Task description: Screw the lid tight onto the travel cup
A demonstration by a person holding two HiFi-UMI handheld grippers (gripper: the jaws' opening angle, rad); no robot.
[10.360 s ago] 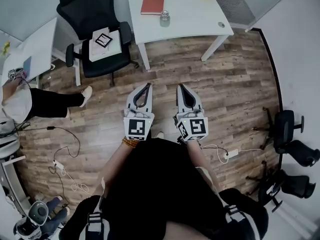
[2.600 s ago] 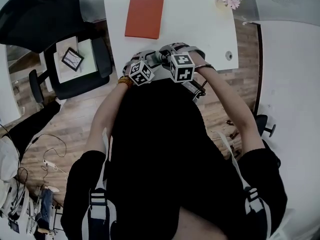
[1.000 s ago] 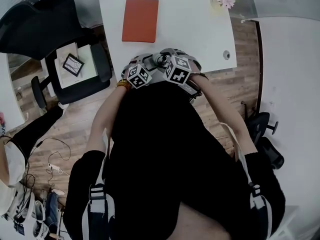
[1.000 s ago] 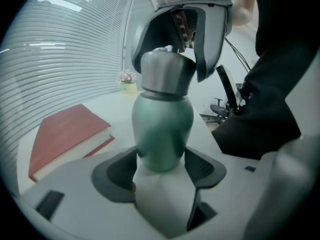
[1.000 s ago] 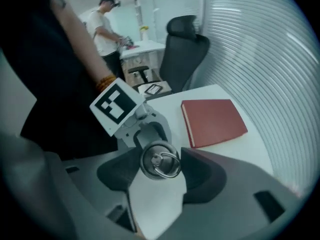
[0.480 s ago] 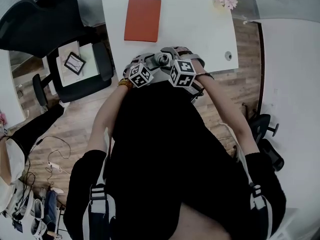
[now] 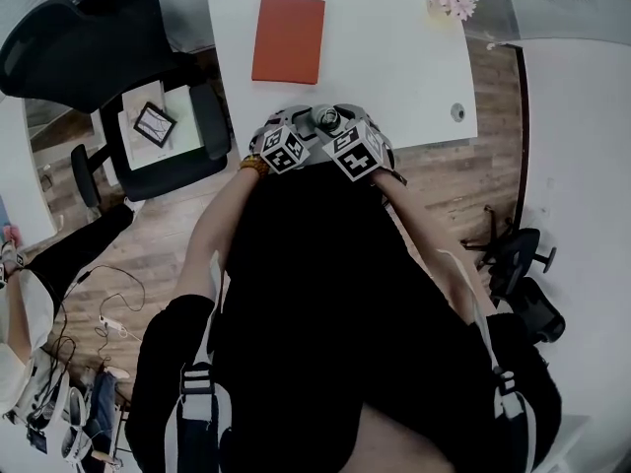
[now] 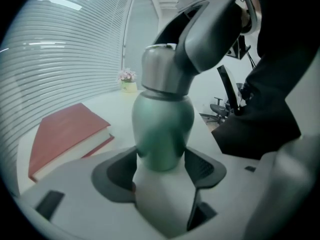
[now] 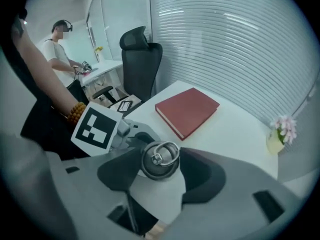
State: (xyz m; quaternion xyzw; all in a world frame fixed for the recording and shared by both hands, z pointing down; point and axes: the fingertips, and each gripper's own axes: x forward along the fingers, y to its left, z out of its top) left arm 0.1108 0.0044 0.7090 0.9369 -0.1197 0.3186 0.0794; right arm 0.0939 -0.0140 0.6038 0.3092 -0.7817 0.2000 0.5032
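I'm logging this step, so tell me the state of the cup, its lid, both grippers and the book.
travel cup: upright, gripped round its body.
lid: sitting on the cup's top; how tight it is cannot be told.
left gripper: shut on the travel cup.
right gripper: jaws have just been closing, now shut on the lid.
red book: closed, lying flat on the table.
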